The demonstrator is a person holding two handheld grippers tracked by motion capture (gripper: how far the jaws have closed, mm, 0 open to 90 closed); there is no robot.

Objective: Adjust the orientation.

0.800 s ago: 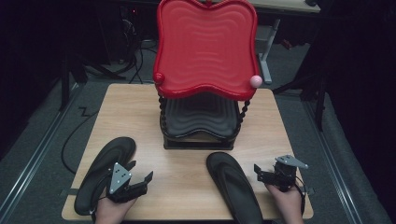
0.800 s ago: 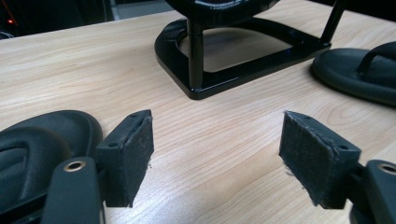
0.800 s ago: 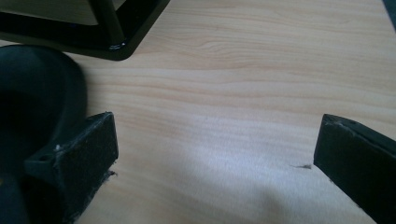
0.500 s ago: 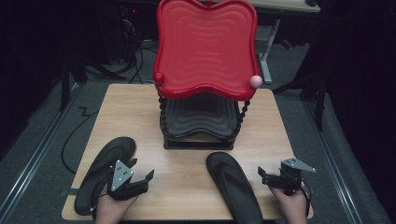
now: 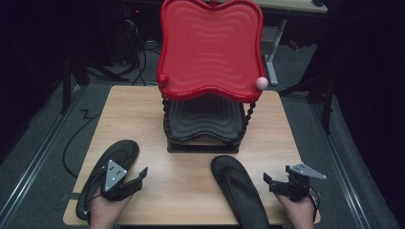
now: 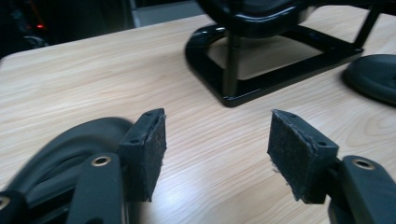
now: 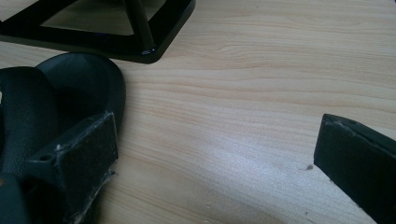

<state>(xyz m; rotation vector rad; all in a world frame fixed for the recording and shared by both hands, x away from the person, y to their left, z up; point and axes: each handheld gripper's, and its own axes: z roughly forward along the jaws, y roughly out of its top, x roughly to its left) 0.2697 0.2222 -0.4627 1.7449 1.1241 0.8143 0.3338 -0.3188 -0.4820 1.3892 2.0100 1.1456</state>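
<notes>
A: High view — where are the flip-flops & which way do they point?
B: Two black ones on the wooden surface. Left flip-flop lies near the front-left corner, long axis running front-left to back-right, so it's slanted. Right flip-flop sits front-centre-right, long axis going from back-left to front-right, near end past the surface edge.
A: Grippers?
B: Left gripper is over the left flip-flop's inner edge, jaws spread w/ nothing between them. Right gripper is just beside the right flip-flop's outer edge, jaws wide apart, also empty.
A: Anything else?
B: Black stand w/ a red wavy tray on top, mid-surface, behind both.
A: Brands, labels, text?
B: None legible on anything.
</notes>
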